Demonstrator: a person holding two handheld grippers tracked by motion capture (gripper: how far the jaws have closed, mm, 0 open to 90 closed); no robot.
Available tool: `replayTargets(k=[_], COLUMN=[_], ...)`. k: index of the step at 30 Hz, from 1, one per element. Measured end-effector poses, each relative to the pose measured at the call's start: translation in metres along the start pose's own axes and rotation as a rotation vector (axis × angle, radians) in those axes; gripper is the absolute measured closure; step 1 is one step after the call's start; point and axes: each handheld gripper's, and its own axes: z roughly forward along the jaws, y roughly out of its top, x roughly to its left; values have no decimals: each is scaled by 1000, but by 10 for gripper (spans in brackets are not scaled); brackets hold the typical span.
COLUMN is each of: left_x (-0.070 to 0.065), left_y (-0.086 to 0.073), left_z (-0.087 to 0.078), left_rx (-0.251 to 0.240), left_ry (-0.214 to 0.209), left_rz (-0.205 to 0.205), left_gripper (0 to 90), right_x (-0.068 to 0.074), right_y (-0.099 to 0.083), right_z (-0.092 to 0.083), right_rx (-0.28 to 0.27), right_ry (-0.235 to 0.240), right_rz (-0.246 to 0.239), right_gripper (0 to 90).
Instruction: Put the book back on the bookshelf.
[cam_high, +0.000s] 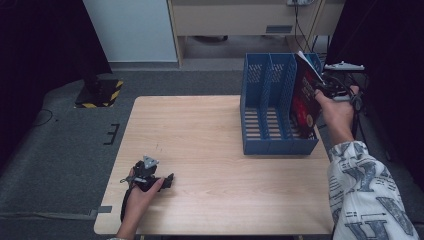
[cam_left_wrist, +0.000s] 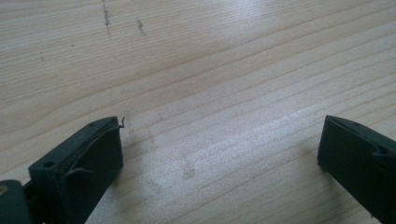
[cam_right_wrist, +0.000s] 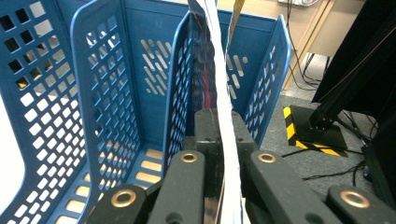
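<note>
A blue three-slot file rack (cam_high: 265, 145) stands at the right of the wooden table (cam_high: 210, 165). In its rightmost slot leans a dark red and black book (cam_high: 305, 97), tilted, with its top above the rack. My right gripper (cam_high: 325, 90) is shut on the book's near edge; in the right gripper view the jaws clamp the book's white page edges (cam_right_wrist: 224, 107) in front of the rack's dividers (cam_right_wrist: 180, 107). My left gripper (cam_high: 167, 181) rests on the table near the front left, open, with bare wood between its fingers (cam_left_wrist: 93, 158).
Grey carpet surrounds the table. A yellow-and-black striped base (cam_high: 100, 92) sits on the floor at the back left and another (cam_right_wrist: 317, 130) is to the right of the rack. Cables (cam_high: 300, 25) trail near a wooden cabinet behind the table.
</note>
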Motion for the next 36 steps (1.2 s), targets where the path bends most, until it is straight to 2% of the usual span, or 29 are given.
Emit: replayTargets(k=[11,14,21,31,36], left_x=[0,0,0,0,0], left_y=[0,0,0,0,0], left_z=[0,0,0,0,0], left_rx=[0,-2,-2,-1,0], left_ry=[-2,-2,-2,-2,-2], left_rz=[1,-1,0,2,2], left_gripper=[0,0,0,0,0], right_x=[1,2,8,11,15], right_y=[9,12,9,1,-1], right_z=[7,9,17,23,24], right_rx=[8,11,31,43,39], right_ry=[-41,-55,-81,-94,-79], right_rz=[-19,-40,-62,-53,-55], right_gripper=[871,871,871,870,867])
